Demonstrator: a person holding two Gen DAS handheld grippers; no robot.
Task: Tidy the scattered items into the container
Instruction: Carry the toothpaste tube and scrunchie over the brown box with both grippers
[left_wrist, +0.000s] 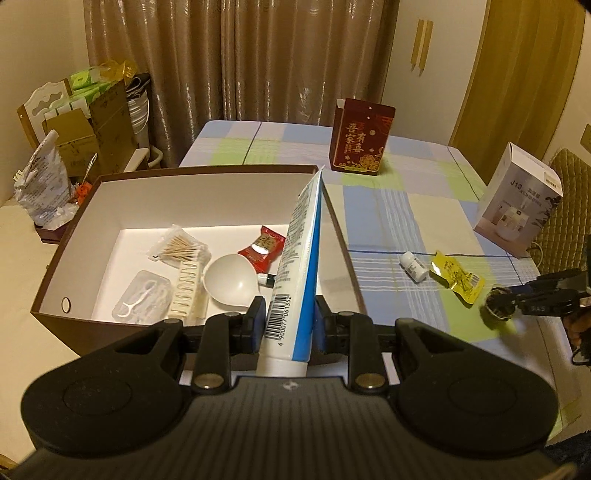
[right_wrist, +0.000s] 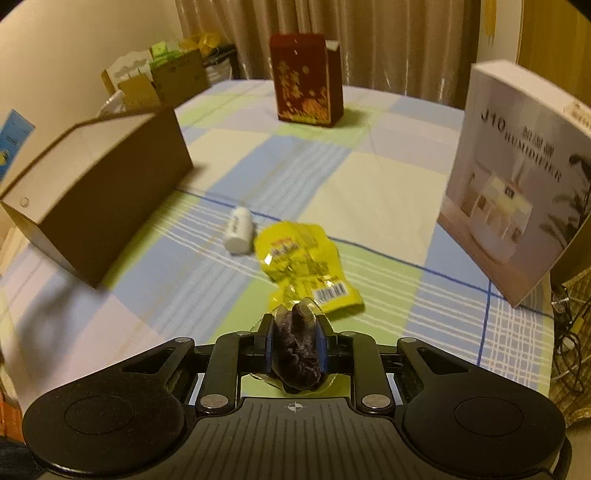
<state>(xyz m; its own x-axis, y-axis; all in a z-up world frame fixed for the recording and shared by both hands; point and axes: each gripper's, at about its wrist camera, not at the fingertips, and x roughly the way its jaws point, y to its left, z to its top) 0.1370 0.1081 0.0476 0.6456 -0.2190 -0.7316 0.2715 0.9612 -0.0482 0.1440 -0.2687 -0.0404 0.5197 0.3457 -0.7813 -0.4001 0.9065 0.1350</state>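
we've got the left gripper (left_wrist: 289, 325) clamped on a white and blue tube (left_wrist: 299, 258), pads pressing its sides near the capped end. tube's long axis runs away from the camera and upward; cap end toward us, flat crimped end pointing out over the right wall of the brown box (left_wrist: 66, 258). barcode side faces left.

box already holds a bag of cotton swabs (left_wrist: 181, 247), a white scoop (left_wrist: 231, 282), a red sachet (left_wrist: 263, 248), a floss-pick case (left_wrist: 142, 306) and a comb-like strip (left_wrist: 186, 290).

right gripper (right_wrist: 294, 341) is clenched on a dark wrapped sweet (right_wrist: 295, 350), clear wrapper ends sticking out past the fingertips. whether it's clear of the checked tablecloth (right_wrist: 369, 192), can't tell.

still loose on the cloth: yellow packet (right_wrist: 303, 266), long axis diagonal, barcode end nearest the right gripper; white bottle (right_wrist: 240, 229) lying on its side just beside it, well apart from the box.
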